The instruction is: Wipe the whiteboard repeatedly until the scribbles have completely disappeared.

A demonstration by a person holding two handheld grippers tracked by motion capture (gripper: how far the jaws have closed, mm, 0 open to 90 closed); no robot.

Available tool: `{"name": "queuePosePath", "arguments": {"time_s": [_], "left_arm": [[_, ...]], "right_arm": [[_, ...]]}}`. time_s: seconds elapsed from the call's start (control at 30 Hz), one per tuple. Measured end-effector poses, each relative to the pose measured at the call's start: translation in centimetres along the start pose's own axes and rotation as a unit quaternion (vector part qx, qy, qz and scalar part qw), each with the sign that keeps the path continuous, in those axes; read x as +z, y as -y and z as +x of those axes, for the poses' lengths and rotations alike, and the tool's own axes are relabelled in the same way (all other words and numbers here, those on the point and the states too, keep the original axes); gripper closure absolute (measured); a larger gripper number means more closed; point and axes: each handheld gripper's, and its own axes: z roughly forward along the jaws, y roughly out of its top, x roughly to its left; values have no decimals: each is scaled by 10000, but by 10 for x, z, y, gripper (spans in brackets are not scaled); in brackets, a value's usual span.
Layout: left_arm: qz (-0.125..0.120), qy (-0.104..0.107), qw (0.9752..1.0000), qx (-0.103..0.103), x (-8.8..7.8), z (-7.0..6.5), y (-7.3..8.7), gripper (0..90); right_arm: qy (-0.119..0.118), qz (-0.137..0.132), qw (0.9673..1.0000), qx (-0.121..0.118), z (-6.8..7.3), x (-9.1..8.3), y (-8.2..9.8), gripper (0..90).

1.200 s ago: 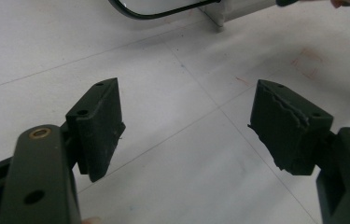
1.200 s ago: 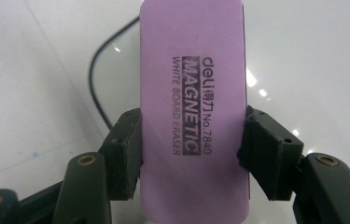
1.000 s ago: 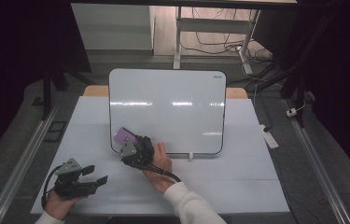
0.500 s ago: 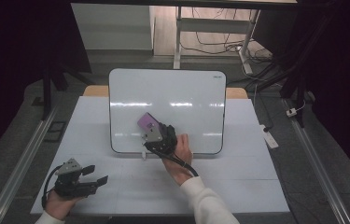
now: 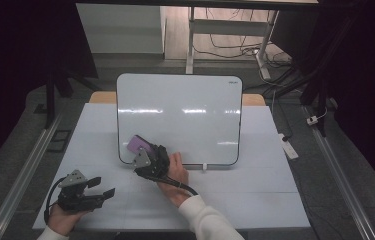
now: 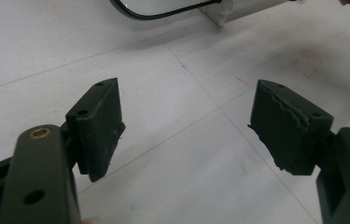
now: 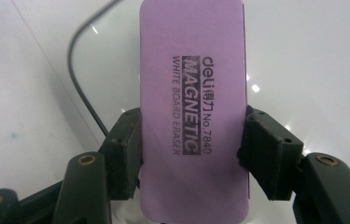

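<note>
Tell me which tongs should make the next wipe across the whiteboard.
Right, probably. The right tongs already clamp the purple eraser over the whiteboard near its lower left corner. The left tongs stand open with nothing between them, off the board on the white table.

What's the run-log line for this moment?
right claw: shut on purple eraser | eraser: at whiteboard lower left corner | left claw: open, nothing between its pads, over table

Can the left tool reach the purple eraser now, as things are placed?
Probably not without trouble. The purple eraser is clamped between the jaws of the right tool at the whiteboard's lower left corner. The left tool rests open on the table nearby, with bare table between them, but it would meet the right tool's grip.
</note>
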Motion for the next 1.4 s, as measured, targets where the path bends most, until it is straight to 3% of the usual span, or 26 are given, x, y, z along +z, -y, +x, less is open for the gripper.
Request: {"name": "queuePosePath", "arguments": {"time_s": [0.27,0.43,0.63,0.8,1.0,1.13,1.23,1.4], "left_arm": [[-6,10,10000,-5,0,-1,0,257],[-7,16,10000,-9,0,-1,0,257],[-12,14,10000,-10,0,-1,-1,257],[-15,15,10000,-12,-1,-1,0,257],[-27,8,10000,-27,-2,2,0,257],[-40,-4,10000,-57,-2,2,0,257],[-29,-7,10000,-53,-2,3,0,257],[-32,-10,10000,-75,-1,2,0,256]], "right_arm": [[165,167,9996,158,-28,-20,36,413],[208,181,9992,292,-38,-26,44,413],[204,22,9994,260,-32,-20,38,412],[17,-112,9999,131,-12,-7,17,412],[-172,-301,9993,140,7,8,-7,413],[-133,-386,9991,-77,20,14,-13,413],[-239,-348,9991,-76,13,10,-9,413],[-184,-37,9993,-313,-15,-7,16,414]]}}
